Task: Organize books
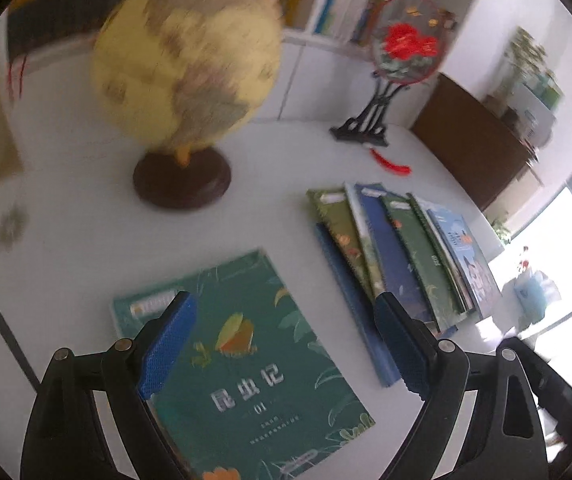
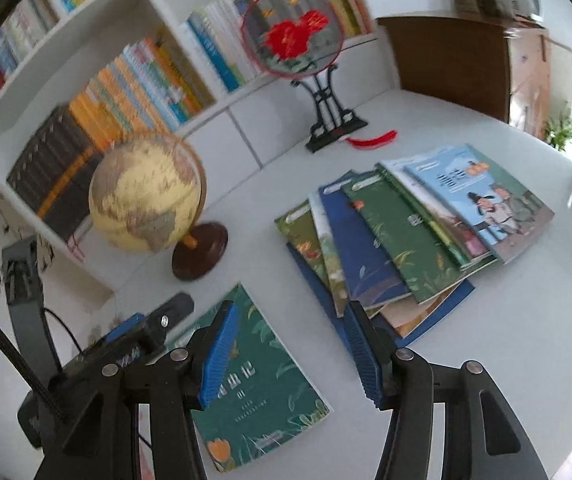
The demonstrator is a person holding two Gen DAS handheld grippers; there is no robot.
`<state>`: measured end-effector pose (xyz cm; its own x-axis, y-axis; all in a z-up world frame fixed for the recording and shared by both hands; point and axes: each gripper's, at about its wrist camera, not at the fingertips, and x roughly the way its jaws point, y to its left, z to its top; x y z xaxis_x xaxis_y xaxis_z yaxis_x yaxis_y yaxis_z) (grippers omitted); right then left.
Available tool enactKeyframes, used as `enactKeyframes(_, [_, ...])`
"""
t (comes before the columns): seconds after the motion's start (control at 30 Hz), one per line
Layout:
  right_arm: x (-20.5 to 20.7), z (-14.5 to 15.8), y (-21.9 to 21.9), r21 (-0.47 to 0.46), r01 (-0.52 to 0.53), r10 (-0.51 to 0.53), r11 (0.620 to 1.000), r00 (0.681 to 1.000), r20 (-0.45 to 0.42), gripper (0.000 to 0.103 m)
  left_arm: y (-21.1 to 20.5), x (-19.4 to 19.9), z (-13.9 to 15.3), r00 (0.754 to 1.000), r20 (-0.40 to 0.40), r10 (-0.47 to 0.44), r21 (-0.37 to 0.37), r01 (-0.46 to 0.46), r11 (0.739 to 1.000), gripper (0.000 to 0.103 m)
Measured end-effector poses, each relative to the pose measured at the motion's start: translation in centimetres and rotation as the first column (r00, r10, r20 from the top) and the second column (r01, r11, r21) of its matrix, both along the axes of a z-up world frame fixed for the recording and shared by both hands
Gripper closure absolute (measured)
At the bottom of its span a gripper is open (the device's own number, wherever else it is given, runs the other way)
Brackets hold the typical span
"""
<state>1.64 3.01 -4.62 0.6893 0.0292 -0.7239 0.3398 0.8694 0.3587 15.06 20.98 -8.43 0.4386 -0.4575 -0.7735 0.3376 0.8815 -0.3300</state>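
A green book [image 1: 254, 360] lies flat and alone on the white table [image 1: 86, 248], in front of a fanned pile of several books [image 1: 401, 256]. My left gripper [image 1: 282, 340] is open and empty, hovering over the green book. In the right wrist view the green book [image 2: 262, 384] lies at lower left and the fanned pile [image 2: 409, 224] at right, topped by a light blue book [image 2: 481, 196]. My right gripper [image 2: 289, 356] is open and empty above the table between them. The left gripper [image 2: 134, 340] shows at lower left there.
A yellow globe [image 2: 146, 196] on a dark round base stands at the back left. A red flower fan on a black stand [image 2: 297, 40] stands behind the pile. A white bookshelf [image 2: 126, 80] full of books lines the back. A wooden cabinet [image 2: 445, 56] is at right.
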Motion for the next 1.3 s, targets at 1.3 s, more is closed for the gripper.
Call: enactKeyframes(1.3, [-6.3, -6.9, -20.5, 0.041, 0.272, -0.260, 0.961, 0.947, -0.189, 0.050, -16.0, -4.6, -0.1, 0.930, -0.018, -0.368, -0.073, 0.366, 0.928, 0.013])
